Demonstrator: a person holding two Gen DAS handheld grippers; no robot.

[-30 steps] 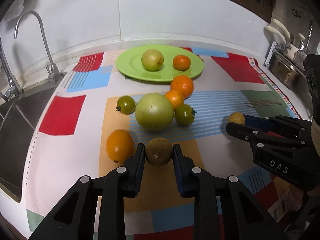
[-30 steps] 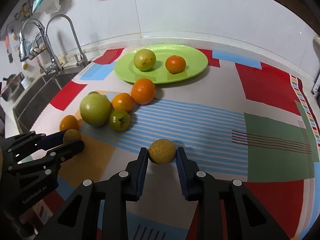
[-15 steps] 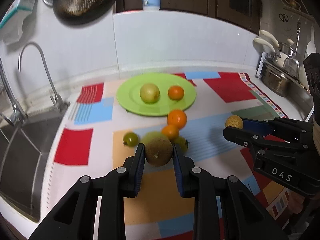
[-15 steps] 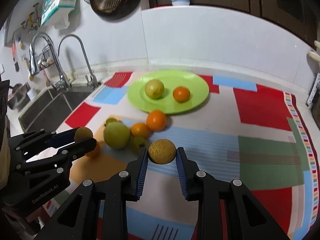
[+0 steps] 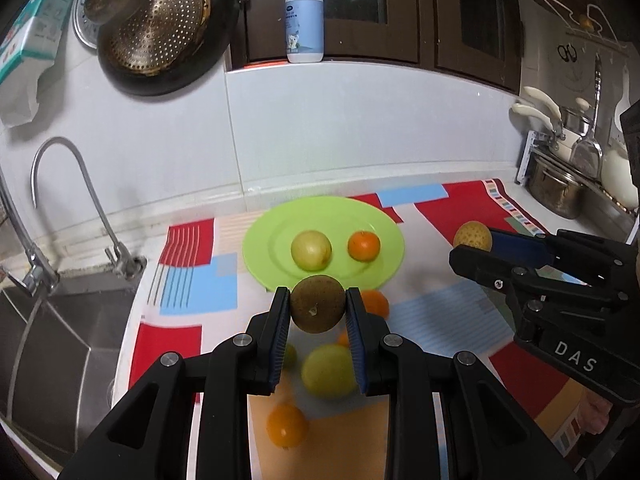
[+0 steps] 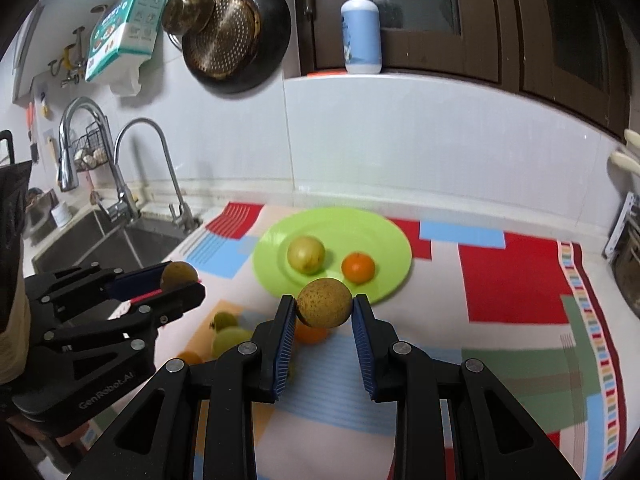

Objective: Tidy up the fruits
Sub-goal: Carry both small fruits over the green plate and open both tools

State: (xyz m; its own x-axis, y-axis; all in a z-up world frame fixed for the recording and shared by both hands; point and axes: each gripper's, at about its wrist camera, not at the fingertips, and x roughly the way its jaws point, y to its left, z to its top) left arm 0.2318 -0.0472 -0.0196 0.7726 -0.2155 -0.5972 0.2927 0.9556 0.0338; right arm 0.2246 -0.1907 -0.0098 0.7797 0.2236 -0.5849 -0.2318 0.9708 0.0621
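two claws [image 5: 318, 309] [image 6: 324, 309], one fruit [image 5: 317, 309] [image 6: 324, 307] each

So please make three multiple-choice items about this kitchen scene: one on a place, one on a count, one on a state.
1. Where does the soap bottle stand?
A. on the ledge above the white wall
B. in the sink
C. on the green plate

2. How many fruits lie on the green plate?
A. none
B. two
C. five

3. What is the state of the left hand-held gripper?
A. open and empty
B. resting flat on the cloth
C. shut on a brown fruit

Key:
1 A, the bottle stands on the ledge before the dark cabinet.
2 B, a pale yellow-green fruit and a small orange lie there.
3 C, both pads press the brown fruit, held above the cloth.
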